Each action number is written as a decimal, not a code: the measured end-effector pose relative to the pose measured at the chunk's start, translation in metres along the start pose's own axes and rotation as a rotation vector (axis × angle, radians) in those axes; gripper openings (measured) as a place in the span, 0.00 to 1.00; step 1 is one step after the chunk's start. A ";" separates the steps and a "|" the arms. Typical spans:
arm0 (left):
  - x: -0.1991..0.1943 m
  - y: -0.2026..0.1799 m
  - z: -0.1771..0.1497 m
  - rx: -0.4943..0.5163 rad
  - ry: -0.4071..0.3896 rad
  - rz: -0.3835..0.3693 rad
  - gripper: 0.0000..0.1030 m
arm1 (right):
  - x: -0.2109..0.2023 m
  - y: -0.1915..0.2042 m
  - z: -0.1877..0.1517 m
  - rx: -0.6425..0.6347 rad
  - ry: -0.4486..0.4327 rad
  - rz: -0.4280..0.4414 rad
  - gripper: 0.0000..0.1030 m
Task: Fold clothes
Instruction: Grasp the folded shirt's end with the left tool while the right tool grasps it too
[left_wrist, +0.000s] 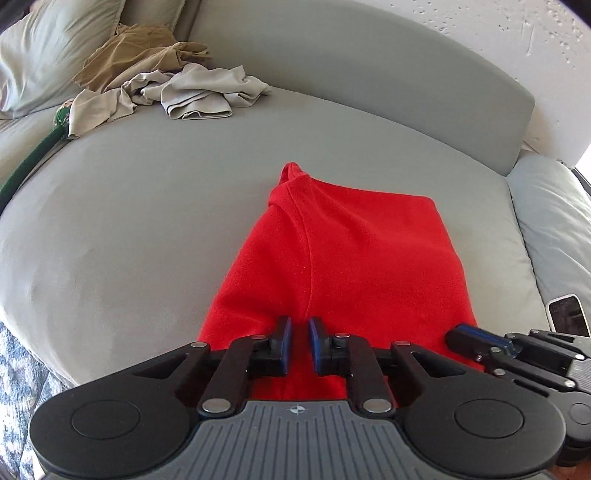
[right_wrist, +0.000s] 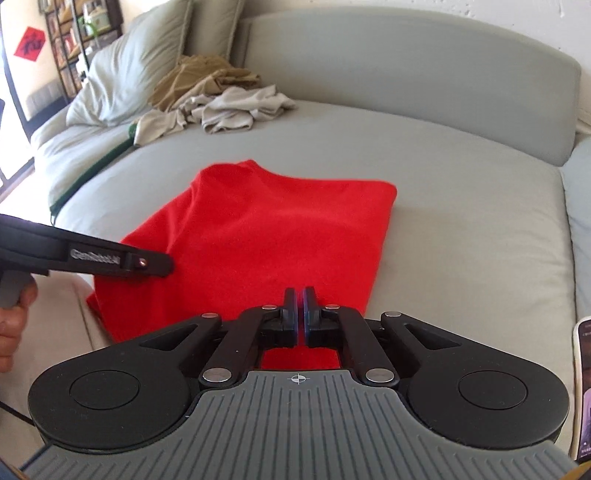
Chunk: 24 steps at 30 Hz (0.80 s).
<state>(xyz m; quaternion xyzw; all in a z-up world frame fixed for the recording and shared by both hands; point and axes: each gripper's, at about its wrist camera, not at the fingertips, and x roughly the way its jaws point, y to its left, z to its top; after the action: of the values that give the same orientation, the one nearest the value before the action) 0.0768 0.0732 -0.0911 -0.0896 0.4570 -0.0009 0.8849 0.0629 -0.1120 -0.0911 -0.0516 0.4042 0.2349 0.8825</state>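
We see the bright red knit shirt lying flat on the grey sofa cushion, already folded into a narrow panel. Our left gripper sits at its near hem, jaws slightly parted; our right gripper looks nearly closed there, though whether either pinches cloth we cannot tell. A lengthwise fold may follow.
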 end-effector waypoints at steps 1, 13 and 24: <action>0.000 0.001 -0.001 0.002 0.002 0.000 0.17 | 0.007 -0.002 -0.004 -0.007 0.027 0.000 0.02; -0.034 -0.009 0.018 -0.011 -0.036 -0.162 0.21 | -0.052 -0.045 -0.013 0.175 0.017 0.091 0.30; 0.042 -0.001 0.069 -0.167 -0.072 -0.129 0.14 | 0.027 -0.095 0.043 0.497 -0.018 0.222 0.24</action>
<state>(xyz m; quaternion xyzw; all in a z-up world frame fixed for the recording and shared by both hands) 0.1572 0.0791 -0.0858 -0.1923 0.4166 -0.0166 0.8884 0.1509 -0.1740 -0.0919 0.2131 0.4446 0.2242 0.8406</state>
